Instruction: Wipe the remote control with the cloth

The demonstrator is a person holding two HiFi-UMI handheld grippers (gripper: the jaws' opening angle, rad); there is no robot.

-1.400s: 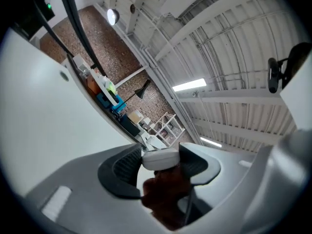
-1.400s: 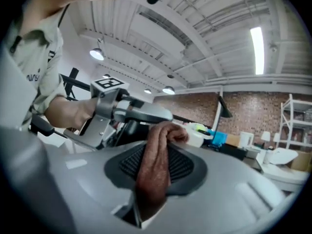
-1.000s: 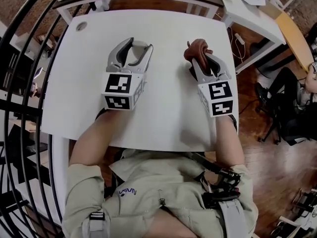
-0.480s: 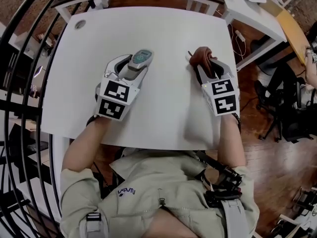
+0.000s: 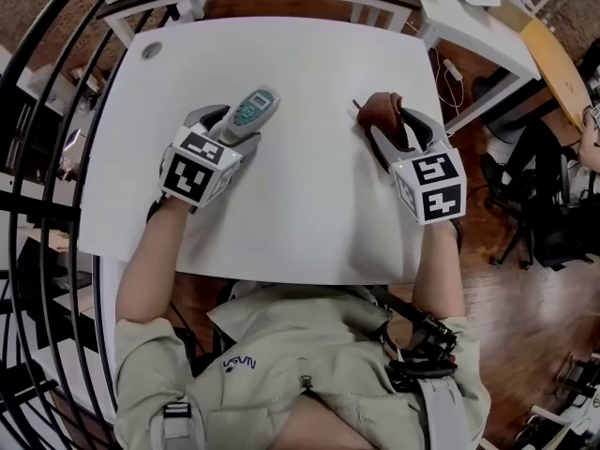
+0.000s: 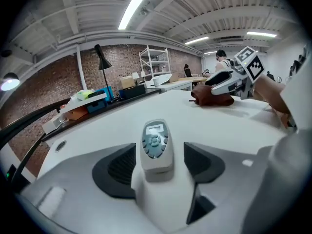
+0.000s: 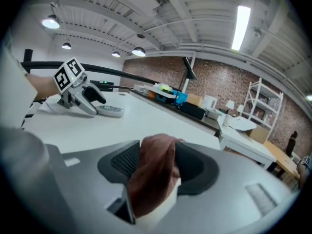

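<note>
White table [image 5: 309, 176]: both task items are found on it, well apart. Left gripper [image 5: 232, 127]: jaws are opening, pads clear of the remote control [image 5: 255, 107] lying between them. The remote is laid flat, left of centre, long axis directed away from the person and slightly rightward, display end farthest. Right gripper [image 5: 398, 131]: jaws are opening; the bunched brown cloth [image 5: 380, 109] is loosely seated between them, at the table's right.

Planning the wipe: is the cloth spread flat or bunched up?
Bunched up: the cloth is a crumpled brown wad between the right gripper's opening jaws, not laid flat.
</note>
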